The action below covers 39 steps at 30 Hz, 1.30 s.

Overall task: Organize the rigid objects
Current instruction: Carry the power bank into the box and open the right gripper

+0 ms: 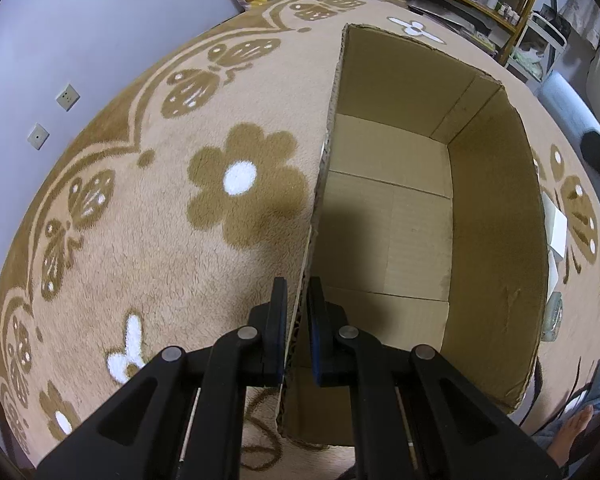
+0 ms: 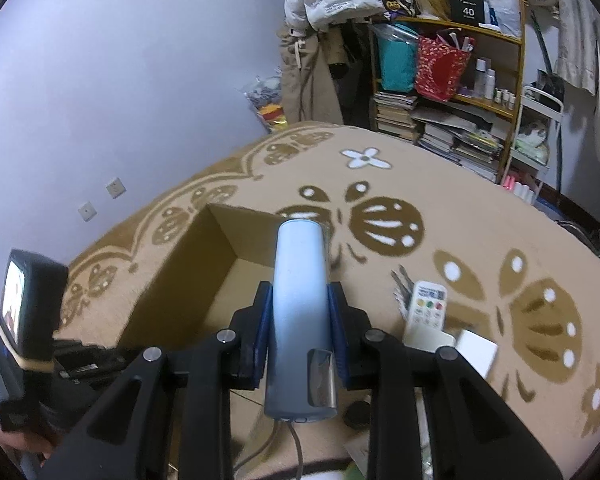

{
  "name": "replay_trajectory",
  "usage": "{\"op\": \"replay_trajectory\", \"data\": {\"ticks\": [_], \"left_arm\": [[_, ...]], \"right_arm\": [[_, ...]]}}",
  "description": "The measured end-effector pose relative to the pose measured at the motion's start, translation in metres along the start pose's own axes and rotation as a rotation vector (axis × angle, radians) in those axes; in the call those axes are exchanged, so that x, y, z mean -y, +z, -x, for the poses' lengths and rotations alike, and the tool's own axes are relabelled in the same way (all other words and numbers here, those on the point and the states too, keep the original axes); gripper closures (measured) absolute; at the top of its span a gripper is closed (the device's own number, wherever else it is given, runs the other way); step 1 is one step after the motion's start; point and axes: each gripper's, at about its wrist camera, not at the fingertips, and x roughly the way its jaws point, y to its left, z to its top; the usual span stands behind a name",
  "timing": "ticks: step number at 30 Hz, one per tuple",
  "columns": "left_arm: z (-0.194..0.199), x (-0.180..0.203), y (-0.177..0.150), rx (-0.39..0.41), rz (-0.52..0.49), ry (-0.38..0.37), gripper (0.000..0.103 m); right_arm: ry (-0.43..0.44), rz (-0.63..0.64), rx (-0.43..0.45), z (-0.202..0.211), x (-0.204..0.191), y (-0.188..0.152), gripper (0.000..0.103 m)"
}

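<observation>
An open, empty cardboard box (image 1: pixel 496 208) stands on a beige carpet with brown flowers and butterflies. My left gripper (image 1: pixel 297 292) is shut on the box's near left wall, one finger on each side. My right gripper (image 2: pixel 300 296) is shut on a pale blue cylinder (image 2: pixel 300 280) with a metal clip near its rear end, held above the box (image 2: pixel 180 280), whose right side it hides. A white remote control (image 2: pixel 426 312), a white box (image 2: pixel 474 350) and a bundle of metal keys (image 2: pixel 402 284) lie on the carpet right of the cylinder.
The left gripper's camera unit (image 2: pixel 28 320) sits at the left of the right wrist view. A shelf (image 2: pixel 452 92) with books and bags stands behind the carpet. A purple wall (image 1: pixel 100 40) is to the left. A bare foot (image 1: pixel 572 428) is at lower right.
</observation>
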Motion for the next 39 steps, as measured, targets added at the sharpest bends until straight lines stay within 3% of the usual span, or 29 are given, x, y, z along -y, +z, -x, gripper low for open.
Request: {"op": "replay_trajectory", "data": {"ticks": [12, 22, 39], "left_arm": [[-0.007, -0.002, 0.001, -0.013, 0.005, -0.016, 0.094], [-0.008, -0.003, 0.002, -0.011, -0.008, -0.020, 0.093], [-0.005, 0.001, -0.001, -0.015, -0.043, 0.006, 0.094]], "right_arm": [[0.104, -0.062, 0.008, -0.034, -0.027, 0.011, 0.074], [0.103, -0.019, -0.093, -0.073, -0.033, -0.017, 0.074], [0.106, 0.026, -0.092, -0.075, -0.041, -0.024, 0.074]]}}
